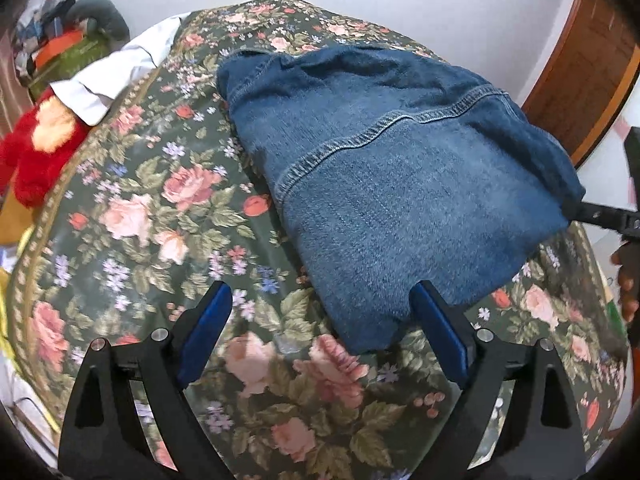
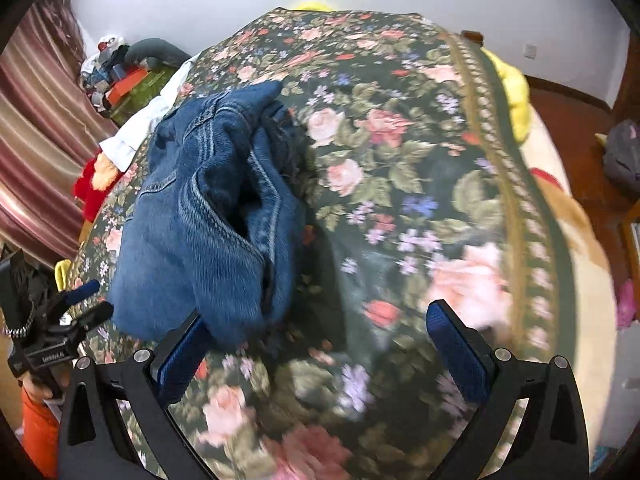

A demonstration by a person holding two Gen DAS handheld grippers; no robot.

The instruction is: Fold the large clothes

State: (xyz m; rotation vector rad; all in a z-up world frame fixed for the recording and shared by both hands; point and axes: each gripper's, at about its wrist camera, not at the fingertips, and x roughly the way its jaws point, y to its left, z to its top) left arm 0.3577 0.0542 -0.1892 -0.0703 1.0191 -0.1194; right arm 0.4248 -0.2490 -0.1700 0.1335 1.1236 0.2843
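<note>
A blue denim garment lies folded into a thick bundle on a floral bedspread. My left gripper is open just short of the bundle's near corner, its right finger beside the denim edge, holding nothing. In the right wrist view the same denim bundle lies at left on the bedspread. My right gripper is open and empty, its left finger touching the bundle's near end. The left gripper also shows open at the far left there. Part of the right gripper shows at the right edge of the left wrist view.
A red plush toy, a white cloth and a pile of clutter sit beyond the bed's left side. A wooden door stands at right. Striped curtains hang at left; a yellow item lies off the bed's far edge.
</note>
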